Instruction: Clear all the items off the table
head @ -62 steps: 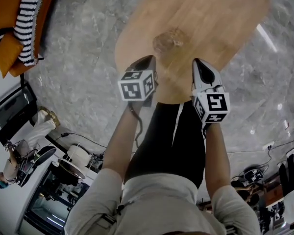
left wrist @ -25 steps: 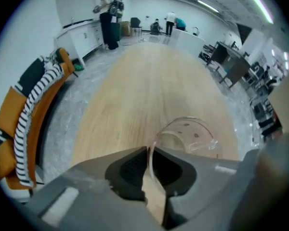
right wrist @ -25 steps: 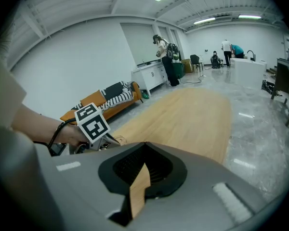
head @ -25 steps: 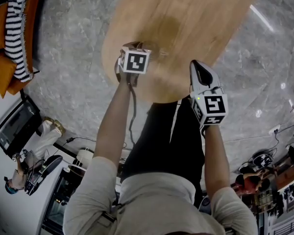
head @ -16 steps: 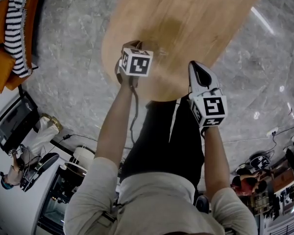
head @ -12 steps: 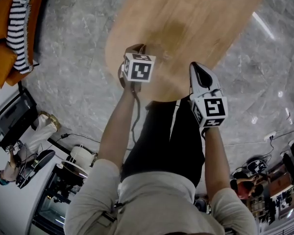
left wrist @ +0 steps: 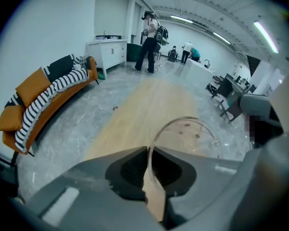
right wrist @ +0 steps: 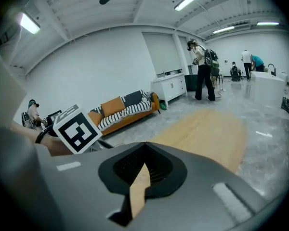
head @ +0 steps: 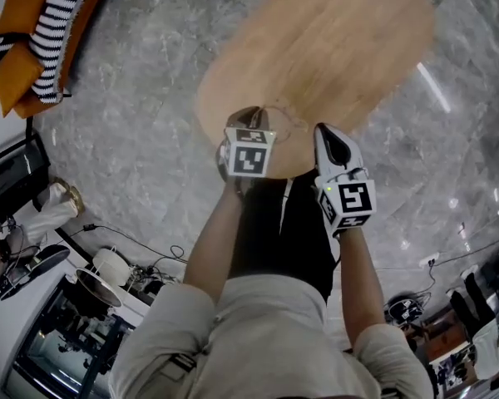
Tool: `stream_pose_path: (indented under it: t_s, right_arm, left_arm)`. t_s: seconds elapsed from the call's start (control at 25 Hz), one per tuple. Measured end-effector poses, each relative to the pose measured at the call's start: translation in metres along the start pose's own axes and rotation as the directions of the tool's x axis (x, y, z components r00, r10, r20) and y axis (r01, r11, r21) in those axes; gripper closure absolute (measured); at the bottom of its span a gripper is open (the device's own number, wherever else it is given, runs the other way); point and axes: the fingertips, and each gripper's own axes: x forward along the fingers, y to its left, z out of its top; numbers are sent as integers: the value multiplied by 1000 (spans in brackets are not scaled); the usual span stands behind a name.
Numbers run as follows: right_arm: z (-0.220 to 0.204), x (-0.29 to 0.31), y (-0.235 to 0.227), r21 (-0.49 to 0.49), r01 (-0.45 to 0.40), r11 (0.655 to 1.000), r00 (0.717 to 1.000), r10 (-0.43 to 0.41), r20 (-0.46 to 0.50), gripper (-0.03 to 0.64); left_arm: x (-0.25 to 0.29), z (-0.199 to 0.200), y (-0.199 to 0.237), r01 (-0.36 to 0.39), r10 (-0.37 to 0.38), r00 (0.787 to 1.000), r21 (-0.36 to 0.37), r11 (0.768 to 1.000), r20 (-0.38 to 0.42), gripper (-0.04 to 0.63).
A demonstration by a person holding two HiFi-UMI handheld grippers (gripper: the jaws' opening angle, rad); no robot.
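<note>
1. Left tongs point(left wrist: 148, 150) are clenched on the near wall of a clear glass bowl point(left wrist: 185, 136). One jaw is inside the rim and the other outside, so the thin glass is pinched between the two pads.
2. I judge that this rim hold is chosen because the bowl is too wide to be taken across its whole body. The thin wall is the only part that fits between the jaws.
3. From the left tongs the bowl reaches forward and a little to the right, with its round mouth open toward the camera. In the head view it point(head: 280, 126) lies between the two tongs, over the near edge of the wooden surface point(head: 341, 48).
4. I cannot tell whether the bowl's bottom touches the surface or is already raised from it.
5. Right tongs point(right wrist: 145, 146) are closed with nothing between the jaws. They hang just to the right of the bowl, probably waiting, since one pair of tongs is enough for so light a thing.
6. The bowl is colourless and fully transparent, and the wood shows through it. A few small dark specks sit on the glass, and only the bright rim line makes its shape easy to follow.
7. Beyond both tongs, no other item is visible on the surface.
</note>
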Motion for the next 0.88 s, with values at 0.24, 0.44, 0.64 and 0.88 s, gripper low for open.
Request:
stream_pose_path:
  t_s: [0.24, 0.44, 0.64, 0.88]
  right_arm:
    - [60, -26, 30, -90, -63, 994, 997, 67, 46, 611]
    - [90, -50, 52, -120, -104, 987, 986, 118, 115, 611]
    - [128, -75, 72, -150, -116, 982, 969, 145, 201, 611]
    - [176, -119, 83, -256, -110, 960, 951, 177, 253, 611]
  left_arm:
    - [-72, 25, -11, -31, 30, 995, 7, 1000, 96, 553]
    - [-120, 54, -15, -82, 82, 980, -10, 997, 179, 552]
    - [-173, 79, -27, -113, 112, 955, -15, 994, 274, 554]
    - [-224, 93, -59, -112, 110, 928, -15, 994, 357, 552]
